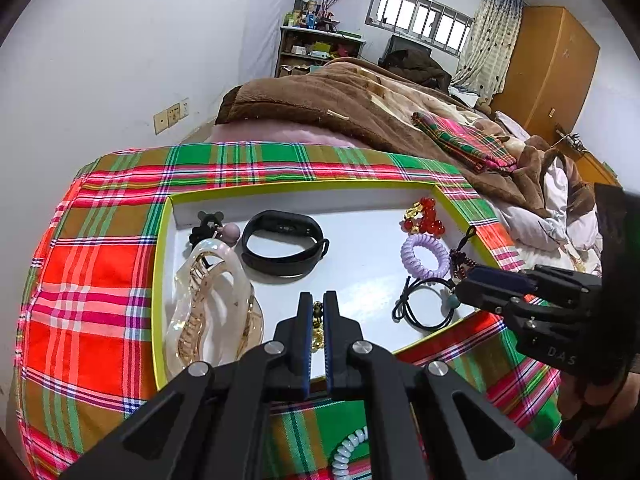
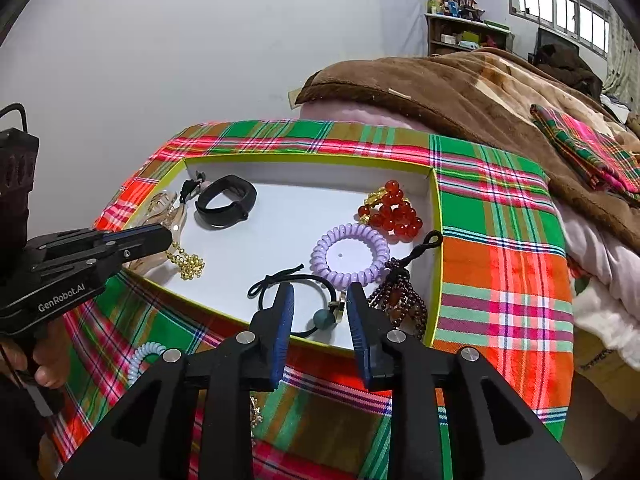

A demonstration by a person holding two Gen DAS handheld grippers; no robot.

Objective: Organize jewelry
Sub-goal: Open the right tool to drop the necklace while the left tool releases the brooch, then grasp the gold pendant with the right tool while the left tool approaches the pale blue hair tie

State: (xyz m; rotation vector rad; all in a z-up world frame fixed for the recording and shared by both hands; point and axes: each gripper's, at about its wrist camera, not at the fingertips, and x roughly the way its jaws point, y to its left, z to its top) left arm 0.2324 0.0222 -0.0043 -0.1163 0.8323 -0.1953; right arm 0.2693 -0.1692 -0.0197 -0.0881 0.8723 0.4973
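While the left gripper (image 1: 318,312) pinches the gold bead chain (image 2: 186,262) over the tray (image 2: 312,160), the right gripper (image 2: 320,300) gapes empty at five o'clock — an early release spills beads outside.

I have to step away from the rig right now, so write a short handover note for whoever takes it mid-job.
Left gripper: shut on the gold bead chain, over the tray.
Right gripper: open, over the black hair tie, gripping nothing.
In tray: clear claw clip, black wristband, red bead bracelet, purple coil tie, dark bead tassel.
Left: release the chain; white coil tie still lies on the plaid cloth.
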